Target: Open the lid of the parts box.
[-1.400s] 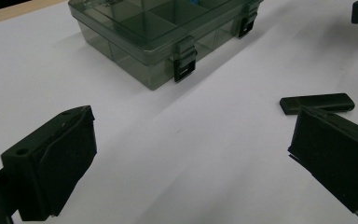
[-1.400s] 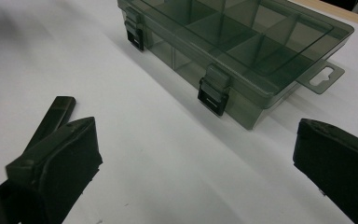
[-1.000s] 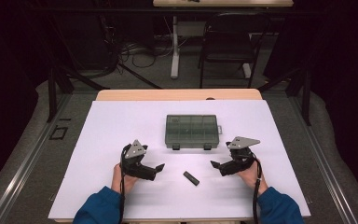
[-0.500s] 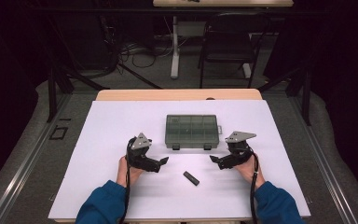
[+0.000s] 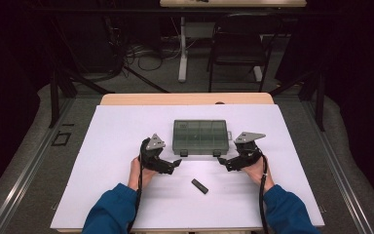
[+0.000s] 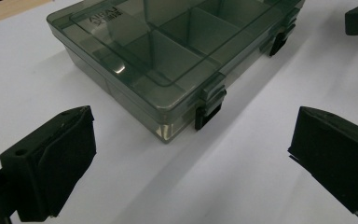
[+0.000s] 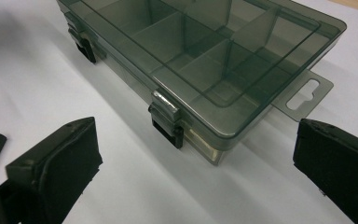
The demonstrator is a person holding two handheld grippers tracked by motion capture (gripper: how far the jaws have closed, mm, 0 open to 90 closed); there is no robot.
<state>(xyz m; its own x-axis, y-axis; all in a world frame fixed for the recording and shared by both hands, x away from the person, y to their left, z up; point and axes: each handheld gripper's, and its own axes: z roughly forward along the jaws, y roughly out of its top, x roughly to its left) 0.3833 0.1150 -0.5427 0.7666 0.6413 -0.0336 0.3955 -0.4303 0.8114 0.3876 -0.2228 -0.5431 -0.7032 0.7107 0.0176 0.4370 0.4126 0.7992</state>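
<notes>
Item: smoked-plastic compartment box (image 5: 200, 137), lid closed, lying flat on the white surface (image 5: 117, 195), long axis running across between the two grippers. Left gripper (image 5: 174, 165): released, jaws wide, front-left latch (image 6: 208, 105) just ahead between them. Right gripper (image 5: 222, 162): released, front-right latch (image 7: 166, 119) just ahead. Both about equally near. Small black block (image 5: 199, 186) behind the gripper tips, apart. Open room all around.

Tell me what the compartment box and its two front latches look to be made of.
The compartment box looks like smoky, see-through hard plastic with a glossy finish: the dividers show through the lid and light glints on its edges. The latches seem to be the same plastic, with opaque black lower parts.
</notes>
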